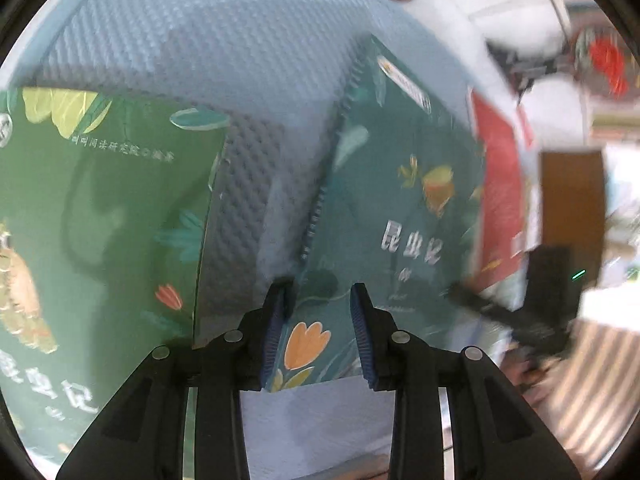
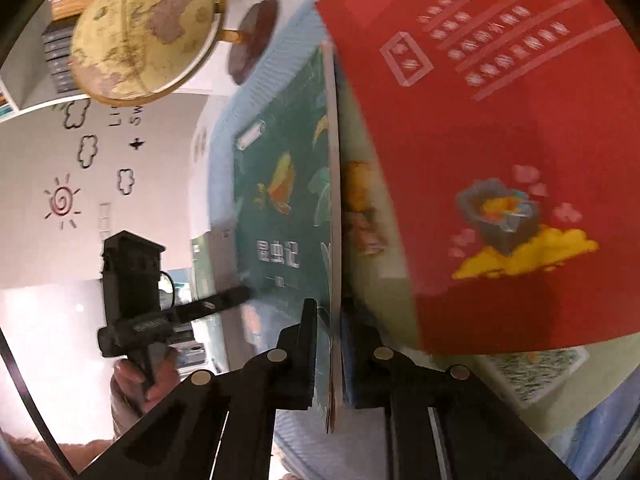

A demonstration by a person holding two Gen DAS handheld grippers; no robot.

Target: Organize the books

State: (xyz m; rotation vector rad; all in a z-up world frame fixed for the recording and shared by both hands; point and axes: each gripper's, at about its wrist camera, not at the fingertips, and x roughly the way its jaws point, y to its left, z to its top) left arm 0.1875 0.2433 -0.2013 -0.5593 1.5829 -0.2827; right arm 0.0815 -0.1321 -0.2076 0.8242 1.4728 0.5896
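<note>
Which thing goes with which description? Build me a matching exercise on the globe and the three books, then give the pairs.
Things:
1. globe
2. teal book
3. red book
4. green book

Descriptions:
A. lies on the blue mat, nothing gripping it
B. its edge is clamped in the jaws of the right gripper
C. stands on a dark round base, in the background
D. cover shows white lettering and a yellow cloud

Pairs: 1-C, 2-B, 3-D, 4-A
</note>
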